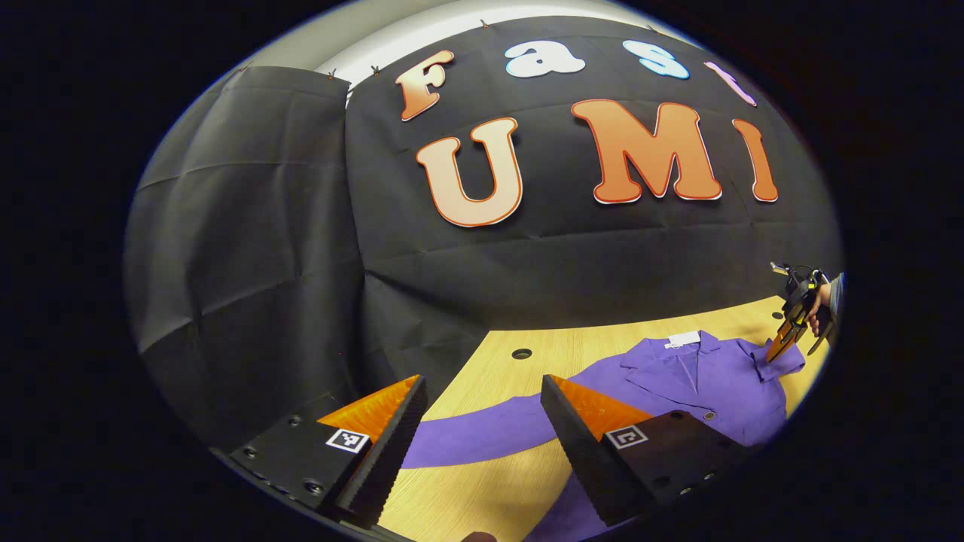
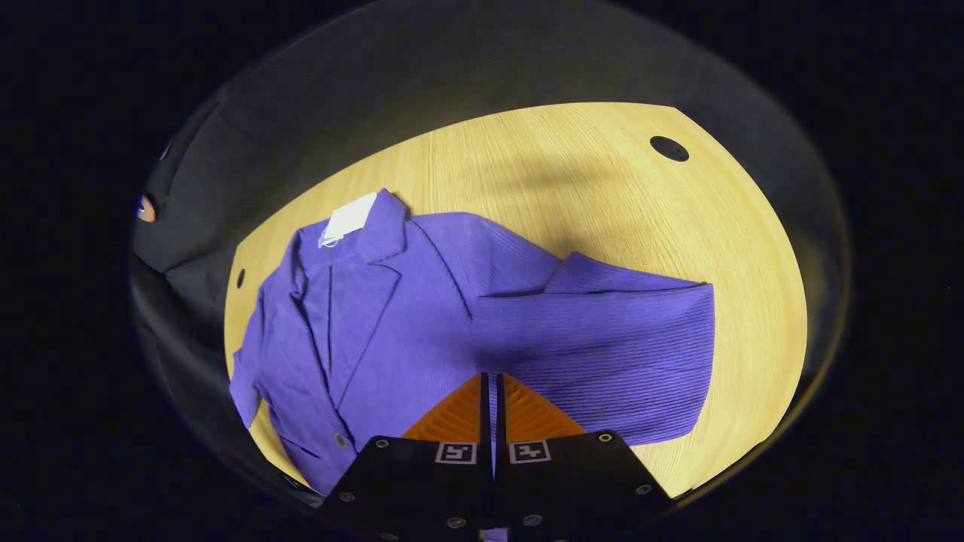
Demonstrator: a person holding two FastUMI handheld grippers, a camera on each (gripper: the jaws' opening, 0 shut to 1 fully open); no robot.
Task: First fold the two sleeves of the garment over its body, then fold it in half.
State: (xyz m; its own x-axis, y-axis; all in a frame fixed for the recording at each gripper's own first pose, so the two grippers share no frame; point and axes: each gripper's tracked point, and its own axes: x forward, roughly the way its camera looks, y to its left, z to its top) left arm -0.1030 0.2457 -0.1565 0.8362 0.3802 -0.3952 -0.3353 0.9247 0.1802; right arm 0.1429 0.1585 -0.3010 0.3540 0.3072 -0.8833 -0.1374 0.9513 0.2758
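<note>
A purple jacket [image 1: 700, 384] with a lapel collar and a white neck label [image 1: 684, 339] lies flat on the wooden table [image 1: 467, 489]. One long sleeve [image 1: 482, 436] stretches out across the table under my left gripper [image 1: 482, 388], which hangs open above it, touching nothing. In the right gripper view the jacket [image 2: 392, 324] has its other sleeve [image 2: 602, 354] lying out to the side. My right gripper [image 2: 489, 380] is shut on this sleeve's cloth, a purple strip showing between the fingers. The left gripper view shows that right gripper [image 1: 779, 350] far off, tips down on the folded sleeve end.
A hand [image 1: 817, 301] holds the far gripper at the table's right edge. Round holes sit in the tabletop [image 2: 602, 188], one [image 2: 669, 148] at its far corner and another [image 1: 521, 353] near the black cloth wall. Bare wood lies beyond the collar.
</note>
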